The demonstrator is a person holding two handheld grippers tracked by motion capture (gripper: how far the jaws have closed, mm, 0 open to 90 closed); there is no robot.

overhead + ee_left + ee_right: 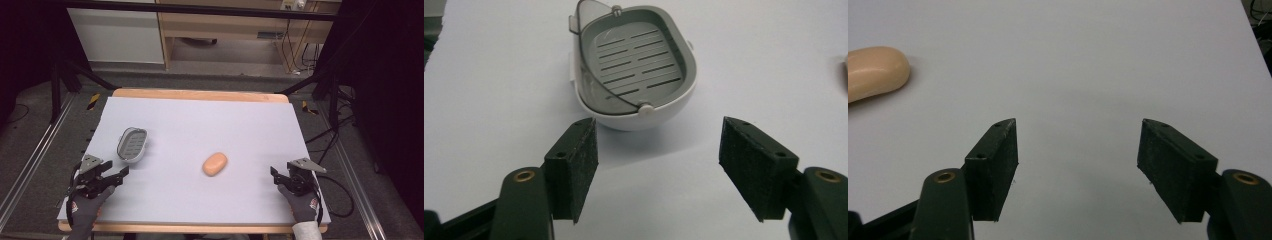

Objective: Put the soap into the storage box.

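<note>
Judging by how things lie, the work of getting the soap into its dish has not begun: nothing is held and nothing has been touched. Nearest the person, at the table's front edge, both gloved hands rest with their tools low over the surface; the left gripper (118,174) has its jaws spread wide and empty, pointing toward the soap dish (132,144) just beyond its tips, and the right gripper (274,174) at the opposite corner is likewise spread, with nothing between its jaws. Each jaw carries a black block-shaped pad with a rough, grainy face, held on dark green arms with brass-coloured fittings. A little farther in, between the two grippers but nearer the right one's reach, the bar of soap (215,163) lies flat on the sheet, well apart from the dish; it is a smooth, rounded oval of peach-orange colour with a matte look, and its end shows in the right gripper view (875,71). The dish (636,65) is an oval of white plastic with a grey slotted insert for draining and a clear hinged lid that looks swung open to one side. Everything sits on a pale, smooth lavender-white covering (210,125) over a wooden table, whose edge shows at the far side. What is left, I would say, is the whole job: grasping the bar, carrying it across and setting it on the grey insert.
</note>
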